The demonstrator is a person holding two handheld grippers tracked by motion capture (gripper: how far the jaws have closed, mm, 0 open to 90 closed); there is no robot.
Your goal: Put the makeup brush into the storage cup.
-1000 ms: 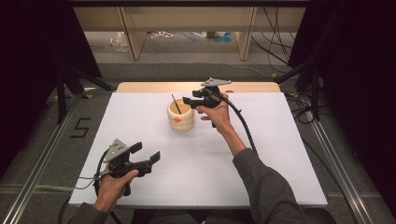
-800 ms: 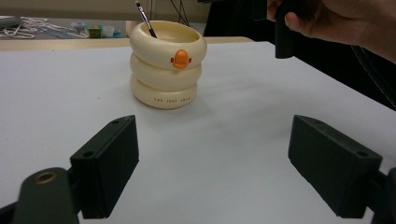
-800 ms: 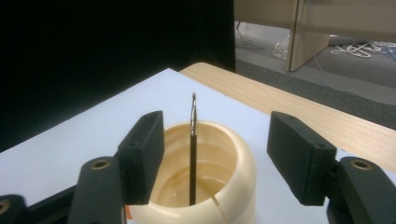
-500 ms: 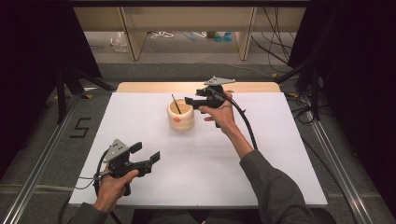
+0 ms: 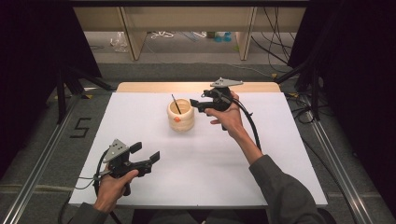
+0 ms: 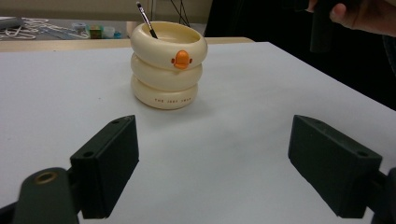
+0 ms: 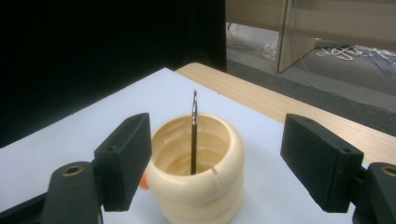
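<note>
Cream-coloured, ring-stacked pen holder (image 5: 180, 115) stands upright on the white counter (image 5: 140, 116) toward its far middle in the high view, a thin dark stick (image 5: 176, 104) leaning inside it; the right tongs (image 5: 195, 105) hover just beside its rim on the right, jaws apart and just now spreading wider with nothing between them, while the left tongs (image 5: 145, 154) rest well apart near the front left edge, released. From the left gripper view, the holder (image 6: 168, 65) sits ahead and above the gap between the two spread jaws, an orange beak-like knob (image 6: 181, 59) facing them. From the right gripper view, the holder (image 7: 198, 168) lies low between the parted jaws, closer to the left one, untouched, the stick (image 7: 194, 133) upright inside.
</note>
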